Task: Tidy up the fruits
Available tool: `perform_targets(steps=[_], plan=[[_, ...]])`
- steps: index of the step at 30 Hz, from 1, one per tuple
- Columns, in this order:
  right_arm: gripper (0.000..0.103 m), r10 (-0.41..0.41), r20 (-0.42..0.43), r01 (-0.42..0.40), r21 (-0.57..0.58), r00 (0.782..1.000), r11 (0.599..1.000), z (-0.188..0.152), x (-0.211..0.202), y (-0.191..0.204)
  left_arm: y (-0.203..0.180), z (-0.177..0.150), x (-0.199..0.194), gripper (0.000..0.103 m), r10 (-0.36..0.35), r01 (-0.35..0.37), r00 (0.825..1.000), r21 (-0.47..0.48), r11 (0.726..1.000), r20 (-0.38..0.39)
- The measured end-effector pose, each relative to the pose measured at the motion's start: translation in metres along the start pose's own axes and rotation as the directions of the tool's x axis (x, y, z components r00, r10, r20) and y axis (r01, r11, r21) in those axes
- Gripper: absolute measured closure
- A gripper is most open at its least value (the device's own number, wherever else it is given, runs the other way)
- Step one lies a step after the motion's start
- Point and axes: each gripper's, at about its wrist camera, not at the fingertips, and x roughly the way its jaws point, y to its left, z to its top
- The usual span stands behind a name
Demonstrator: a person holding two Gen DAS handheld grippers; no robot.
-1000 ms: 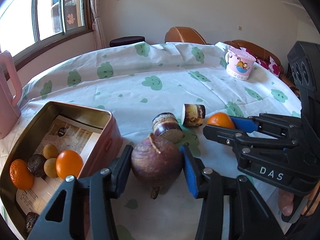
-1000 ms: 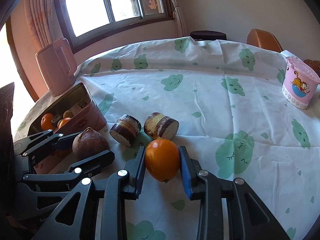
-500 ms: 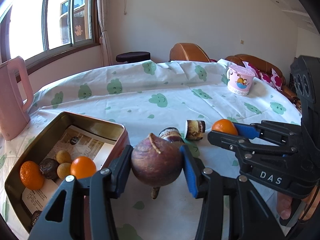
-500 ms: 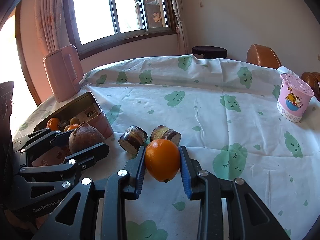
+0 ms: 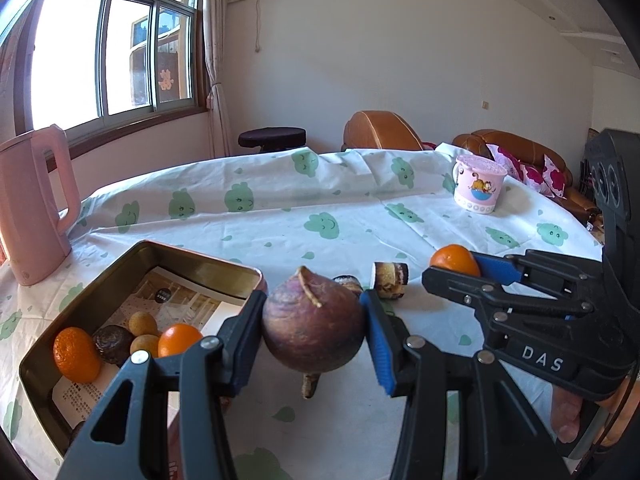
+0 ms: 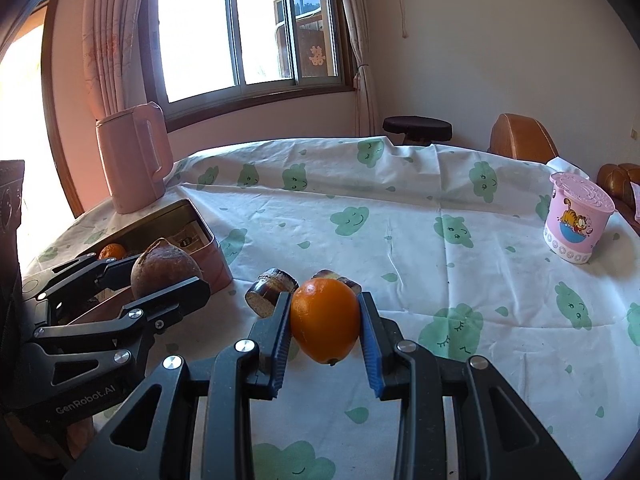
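Both claws are loaded right now. Our left gripper (image 5: pixel 314 338) has its jaws clamped on a big round purple-brown root vegetable (image 5: pixel 314 330), dry stem pointing up and a stubby root hanging below, lifted clear of the white tablecloth with green cloud faces (image 5: pixel 280 224). Our right gripper (image 6: pixel 325 330) is pinching a smooth bright orange (image 6: pixel 325 322) between its blue pads (image 6: pixel 282 338), also held off the cloth.

From the left camera, the open rectangular metal tin with pink outer walls (image 5: pixel 200 262) sits at about 9 o'clock of the root vegetable, just beside it. Inside we count two more oranges (image 5: pixel 76 354), a dark brown wrinkled fruit (image 5: pixel 112 344) and a couple of small tan round fruits (image 5: pixel 142 324), all lying on a printed paper sheet (image 5: pixel 176 304).

Two short dark-skinned cut cylinder pieces (image 6: pixel 272 290) lie on the cloth just past the orange, around 11 and 12 o'clock from it in the right view.

Further out, a tall pink plastic jug with a handle (image 6: pixel 134 156) stands behind the tin at roughly 11 o'clock, and a pink cartoon-cat cup with a lid (image 6: pixel 576 216) stands well apart at 2 o'clock.
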Motion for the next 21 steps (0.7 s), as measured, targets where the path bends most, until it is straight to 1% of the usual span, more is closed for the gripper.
perform_targets(steps=[21], plan=[[0.069,-0.015,0.104,0.017,-0.014,0.994,1.000,-0.001,-0.020,0.004,0.002,-0.002,-0.018,0.053,0.023,-0.022,0.996,-0.013,1.000,0.084]])
